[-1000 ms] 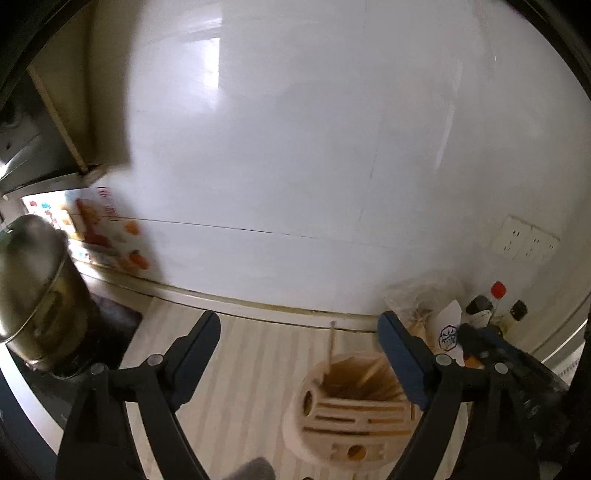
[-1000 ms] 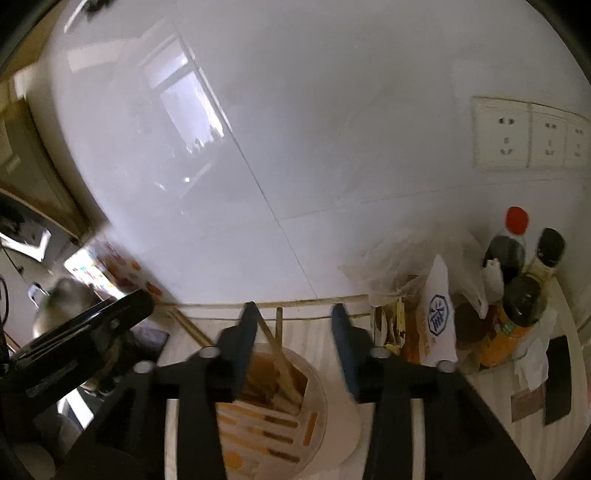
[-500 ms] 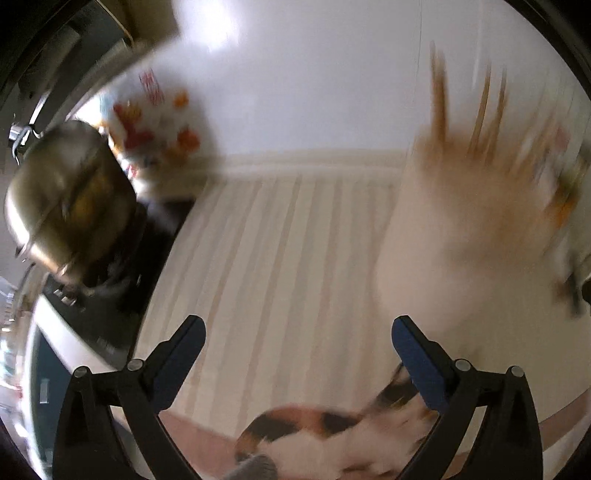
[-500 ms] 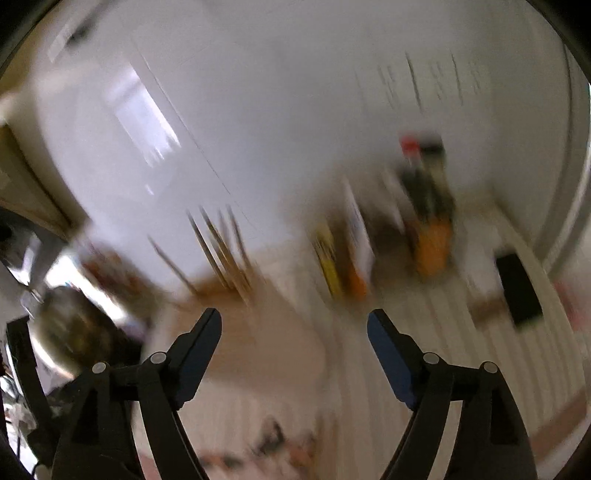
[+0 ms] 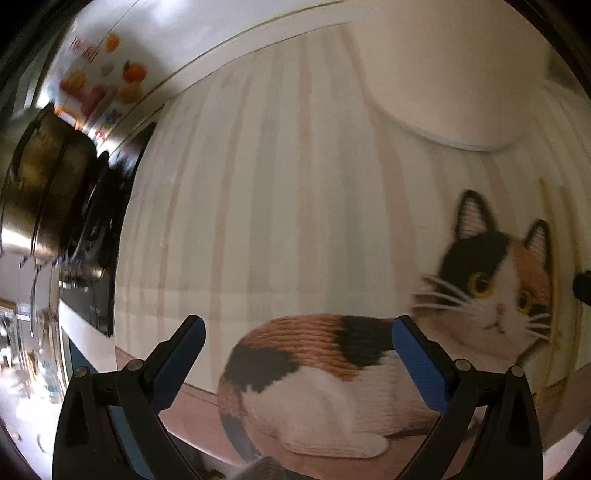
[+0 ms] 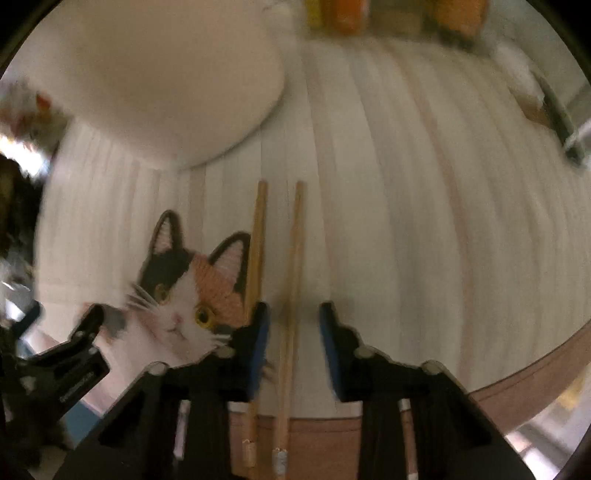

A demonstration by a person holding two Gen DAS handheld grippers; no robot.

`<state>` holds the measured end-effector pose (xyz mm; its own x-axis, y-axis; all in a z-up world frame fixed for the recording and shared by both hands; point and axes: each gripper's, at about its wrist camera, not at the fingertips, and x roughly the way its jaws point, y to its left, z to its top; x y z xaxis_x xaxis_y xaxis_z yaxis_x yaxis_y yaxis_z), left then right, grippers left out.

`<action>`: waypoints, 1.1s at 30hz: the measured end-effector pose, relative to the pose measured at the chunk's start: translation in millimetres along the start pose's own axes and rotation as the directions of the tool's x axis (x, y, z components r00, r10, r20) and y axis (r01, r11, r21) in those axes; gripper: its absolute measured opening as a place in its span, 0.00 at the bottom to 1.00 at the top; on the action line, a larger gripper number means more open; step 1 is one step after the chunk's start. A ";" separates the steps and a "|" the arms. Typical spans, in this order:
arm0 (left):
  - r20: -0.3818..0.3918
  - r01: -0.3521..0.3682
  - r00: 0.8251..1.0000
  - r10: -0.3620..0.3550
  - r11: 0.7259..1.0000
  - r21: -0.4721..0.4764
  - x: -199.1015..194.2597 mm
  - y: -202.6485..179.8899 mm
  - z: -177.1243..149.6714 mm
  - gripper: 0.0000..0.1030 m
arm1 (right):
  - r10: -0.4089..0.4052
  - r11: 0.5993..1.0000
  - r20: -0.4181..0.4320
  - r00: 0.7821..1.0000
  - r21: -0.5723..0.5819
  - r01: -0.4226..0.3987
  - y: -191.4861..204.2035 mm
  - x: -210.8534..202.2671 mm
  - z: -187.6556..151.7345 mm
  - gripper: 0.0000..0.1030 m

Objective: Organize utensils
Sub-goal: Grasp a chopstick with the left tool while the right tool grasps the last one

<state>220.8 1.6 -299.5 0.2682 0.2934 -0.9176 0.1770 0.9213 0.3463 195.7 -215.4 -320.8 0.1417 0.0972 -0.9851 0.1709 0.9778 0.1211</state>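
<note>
Two wooden chopsticks lie side by side on the striped cat mat [image 6: 406,184], pointing towards the cream utensil holder [image 6: 166,74]. My right gripper [image 6: 293,308] points straight down over them, its jaws closing. The right chopstick [image 6: 297,240] runs between the pads without touching them. The left chopstick [image 6: 258,240] passes under the left finger. My left gripper [image 5: 298,325] hangs wide open with nothing in it over the cat picture [image 5: 332,369] on the mat [image 5: 277,184]. The holder's base [image 5: 461,74] is at the upper right there.
A steel pot [image 5: 37,184] sits on the stove left of the mat. Bottles and packets [image 6: 343,14] stand blurred along the back wall. A dark flat object [image 6: 557,110] lies at the far right. The left tool's finger [image 6: 74,350] shows at the right view's lower left.
Both grippers have dropped from facing the wall and holder to pointing down at the mat. The right jaws opened wide, then narrowed around one chopstick. The left jaws stayed wide.
</note>
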 end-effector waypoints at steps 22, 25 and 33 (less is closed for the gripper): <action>-0.099 0.310 0.950 -0.297 0.934 0.175 -31.9 -103.9 17.4 0.04 | -0.147 0.984 -0.067 0.987 0.095 0.153 -147.1 -16.6 -33.9 0.07; -0.100 0.258 0.964 -0.248 0.960 0.111 -20.3 -67.2 13.5 0.04 | -0.119 0.989 -0.065 0.991 0.075 0.124 -122.0 -14.2 -38.9 0.07; -0.132 0.153 0.980 -0.150 0.988 0.007 2.5 7.9 -4.4 0.04 | -0.041 0.993 -0.068 0.997 -0.113 0.033 -34.9 -4.6 -27.0 0.07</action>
<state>218.7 10.7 -299.9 0.1116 0.1826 -0.9768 0.2224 0.9534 0.2037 162.8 -244.9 -323.8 0.0678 0.0691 -0.9953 0.0638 0.9953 0.0734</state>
